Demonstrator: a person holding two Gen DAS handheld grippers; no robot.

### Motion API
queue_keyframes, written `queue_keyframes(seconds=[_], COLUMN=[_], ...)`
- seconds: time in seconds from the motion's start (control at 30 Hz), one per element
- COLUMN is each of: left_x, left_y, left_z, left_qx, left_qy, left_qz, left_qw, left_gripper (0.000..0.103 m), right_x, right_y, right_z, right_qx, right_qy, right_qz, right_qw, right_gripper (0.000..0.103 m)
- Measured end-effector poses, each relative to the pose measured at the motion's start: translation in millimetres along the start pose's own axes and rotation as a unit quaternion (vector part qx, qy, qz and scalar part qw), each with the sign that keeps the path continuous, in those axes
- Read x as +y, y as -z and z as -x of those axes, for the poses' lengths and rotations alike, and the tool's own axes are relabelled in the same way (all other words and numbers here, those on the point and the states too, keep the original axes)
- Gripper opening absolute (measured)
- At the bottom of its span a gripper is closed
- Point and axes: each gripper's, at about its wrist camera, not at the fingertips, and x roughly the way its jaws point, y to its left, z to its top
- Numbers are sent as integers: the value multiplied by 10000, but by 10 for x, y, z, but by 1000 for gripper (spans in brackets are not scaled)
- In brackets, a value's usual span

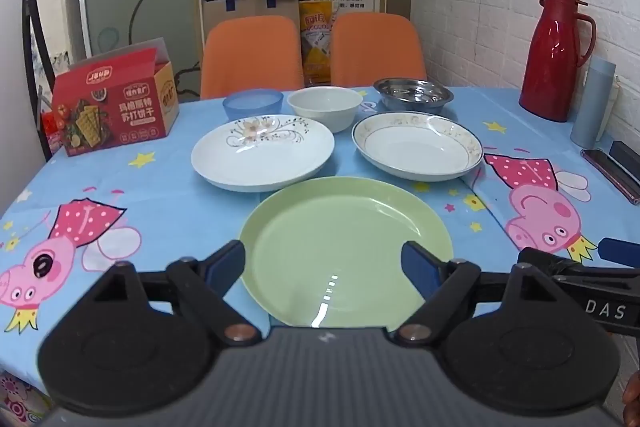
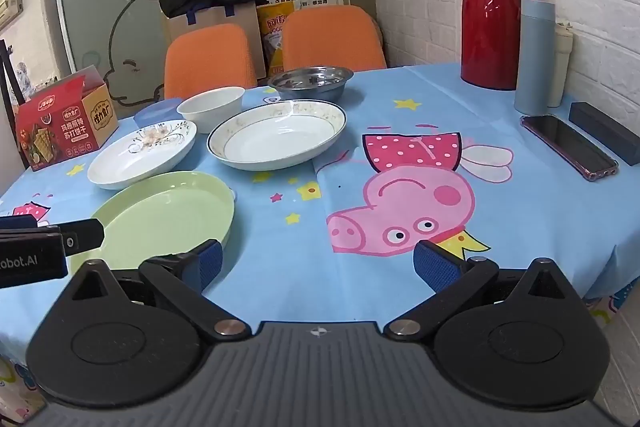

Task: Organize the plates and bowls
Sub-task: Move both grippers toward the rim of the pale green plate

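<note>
A green plate (image 1: 344, 247) lies nearest on the blue tablecloth, under my open, empty left gripper (image 1: 324, 267). Behind it lie a white flowered plate (image 1: 262, 153) and a gold-rimmed white plate (image 1: 418, 147). Further back stand a blue plastic bowl (image 1: 253, 103), a white bowl (image 1: 325, 107) and a steel bowl (image 1: 413, 95). My right gripper (image 2: 318, 259) is open and empty over bare cloth, right of the green plate (image 2: 164, 219). The right wrist view also shows the flowered plate (image 2: 142, 155), the rimmed plate (image 2: 278, 135), the white bowl (image 2: 211, 109) and the steel bowl (image 2: 310, 81).
A red cracker box (image 1: 116, 107) stands at the table's far left. A red thermos (image 2: 494, 15), a blue tumbler (image 2: 534, 57), a phone (image 2: 570, 147) and a dark case (image 2: 606, 133) sit along the right wall. Two orange chairs (image 1: 252, 57) stand behind the table.
</note>
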Motion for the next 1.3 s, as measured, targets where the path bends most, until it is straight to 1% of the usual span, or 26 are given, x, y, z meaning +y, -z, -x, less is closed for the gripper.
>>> queue_keyframes(seconds=[0.13,0.17,0.2,0.27,0.3,0.47,0.67,0.97,1.3], left_x=[-41,-56,20,14,85,128,176,206,188], left_y=[0,-2,-51,-69,-38,-45,-43,-35,-23], left_z=[-24,-32,-17,-30,-22,-38,-76,-92,-73], left_qx=[71,87,54,60,5,-10,39,54,31], left_qy=[126,162,79,79,121,175,206,255,326], left_qz=[24,22,146,171,240,324,442,503,438], left_qw=[9999,9998,9998,9998,9996,9993,9988,9984,9985], left_gripper=[84,84,84,84,84,84,84,84,84], right_x=[-5,37,44,46,30,114,167,185,166], right_y=[1,-54,-49,-41,-35,-42,-40,-11,-8], right_z=[-29,-11,-18,-10,-7,-40,-76,-98,-77], right_qx=[30,36,37,26,26,30,62,107,78], right_qy=[3,7,7,-6,-19,-21,-44,-47,-40], right_qz=[-31,-28,-23,-21,1,114,175,183,152], right_qw=[10000,10000,10000,10000,10000,9999,9998,9998,9998], right_gripper=[103,103,103,103,103,103,103,103,103])
